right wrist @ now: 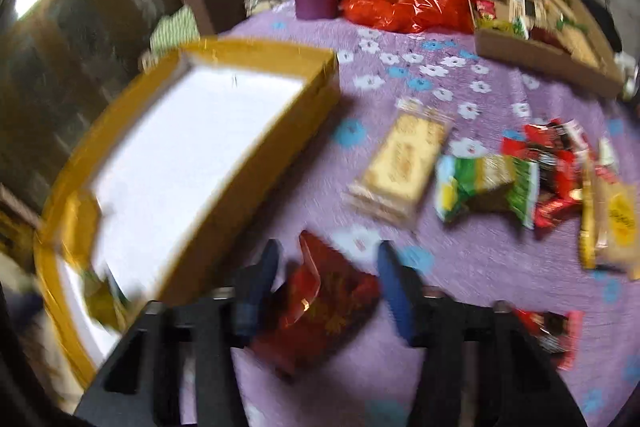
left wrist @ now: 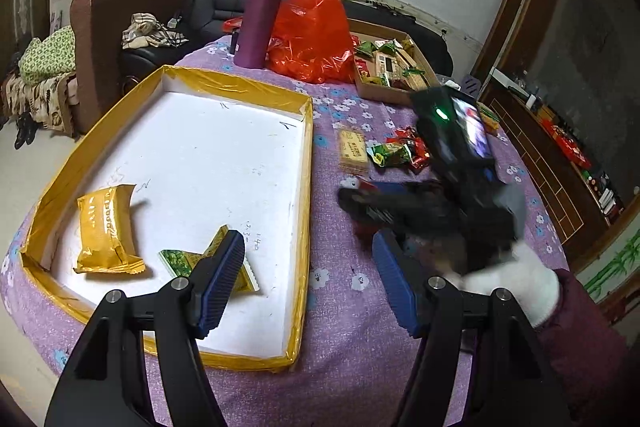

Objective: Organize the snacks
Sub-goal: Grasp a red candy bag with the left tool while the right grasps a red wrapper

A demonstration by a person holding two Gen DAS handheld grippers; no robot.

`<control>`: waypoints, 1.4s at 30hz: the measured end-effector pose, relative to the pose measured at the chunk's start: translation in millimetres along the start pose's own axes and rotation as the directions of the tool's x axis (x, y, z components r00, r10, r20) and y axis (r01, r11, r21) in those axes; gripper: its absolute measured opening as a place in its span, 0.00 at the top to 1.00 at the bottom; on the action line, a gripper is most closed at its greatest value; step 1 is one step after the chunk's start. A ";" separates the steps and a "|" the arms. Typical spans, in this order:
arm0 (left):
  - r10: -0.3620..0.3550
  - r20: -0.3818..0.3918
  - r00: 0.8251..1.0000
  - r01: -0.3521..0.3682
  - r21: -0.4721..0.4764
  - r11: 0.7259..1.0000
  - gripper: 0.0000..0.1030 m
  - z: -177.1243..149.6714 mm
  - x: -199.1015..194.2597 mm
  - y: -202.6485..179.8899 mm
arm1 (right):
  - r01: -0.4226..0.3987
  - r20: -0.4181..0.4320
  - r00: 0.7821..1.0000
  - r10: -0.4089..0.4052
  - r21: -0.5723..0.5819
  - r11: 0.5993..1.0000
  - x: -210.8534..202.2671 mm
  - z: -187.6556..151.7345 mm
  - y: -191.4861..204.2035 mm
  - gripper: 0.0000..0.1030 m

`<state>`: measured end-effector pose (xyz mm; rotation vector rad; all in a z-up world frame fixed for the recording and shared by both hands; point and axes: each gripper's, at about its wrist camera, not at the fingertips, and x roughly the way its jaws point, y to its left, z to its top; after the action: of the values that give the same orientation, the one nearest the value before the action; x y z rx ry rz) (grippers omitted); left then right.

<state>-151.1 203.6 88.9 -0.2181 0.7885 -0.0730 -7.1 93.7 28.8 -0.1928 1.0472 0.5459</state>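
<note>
**Right gripper closing in on a red snack packet beside the sorting tray**

A round table under a purple flowered cloth (left wrist: 344,327) holds a shallow white tray with a gold-taped rim (left wrist: 308,163). Two snacks already lie inside it near the front: a gold foil packet (left wrist: 108,231) and a green-and-gold packet (left wrist: 180,261), the latter partly hidden behind a finger of the left gripper (left wrist: 308,283). That gripper hangs over the tray's near right edge with its jaws wide apart and nothing between them.

The right gripper (right wrist: 326,287), blurred with motion, is low over the cloth just right of the tray. Its blue fingers straddle a red foil packet (right wrist: 324,303) but appear not yet to press it, so the jaws read as open; the blur leaves contact uncertain. The packet probably lies here because it is next in line for the tray.

Further right, loose snacks wait in a cluster: a pale biscuit pack (right wrist: 404,163), a green packet (right wrist: 488,187) and several red packets (right wrist: 556,163). At the back stand a purple flask (left wrist: 260,15), a red plastic bag (left wrist: 312,27) and a cardboard box of assorted snacks (left wrist: 384,87).
</note>
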 end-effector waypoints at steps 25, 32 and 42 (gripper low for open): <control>-0.083 -0.181 0.980 0.113 0.163 0.980 0.36 -14.0 69.9 -95.3 | 0.040 0.091 0.994 -0.052 0.131 0.991 -36.4 -41.6 -103.6 0.45; -0.044 -0.202 0.978 0.086 0.207 0.974 0.36 -5.1 98.4 -108.5 | 0.020 0.092 0.995 -0.039 0.207 0.978 -41.9 -45.8 -128.9 0.84; 0.023 -0.214 0.977 0.043 0.301 0.953 0.66 -8.6 132.6 -129.0 | -0.020 0.127 0.992 -0.014 0.260 0.965 -51.1 -49.2 -145.3 0.84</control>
<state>-61.8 57.0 19.4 0.0809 0.9805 -0.2294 10.3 -66.9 33.3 0.0764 0.9835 0.4122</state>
